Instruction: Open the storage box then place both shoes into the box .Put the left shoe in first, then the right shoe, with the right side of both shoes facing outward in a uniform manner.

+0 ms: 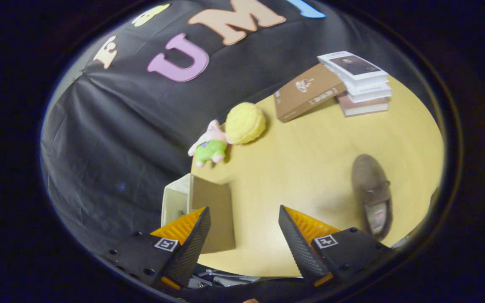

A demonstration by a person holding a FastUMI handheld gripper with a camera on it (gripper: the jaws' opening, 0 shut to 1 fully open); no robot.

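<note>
My gripper [244,229] is open, with nothing between its two fingers, and hangs above the yellow table [305,155]. A cream storage box [179,200] with a brown flap [214,210] lying open beside it sits just ahead of the left finger, partly hidden by that finger. A brown shoe [371,193] lies on the table beside the right finger, its opening and insole facing up. I cannot see inside the box.
Beyond the fingers lie a pink and green plush toy [209,145] and a yellow fuzzy ball [245,123]. Farther off are a brown flat carton [307,91] and a stack of books [362,82]. The black cloth wall stands behind the table's far edge.
</note>
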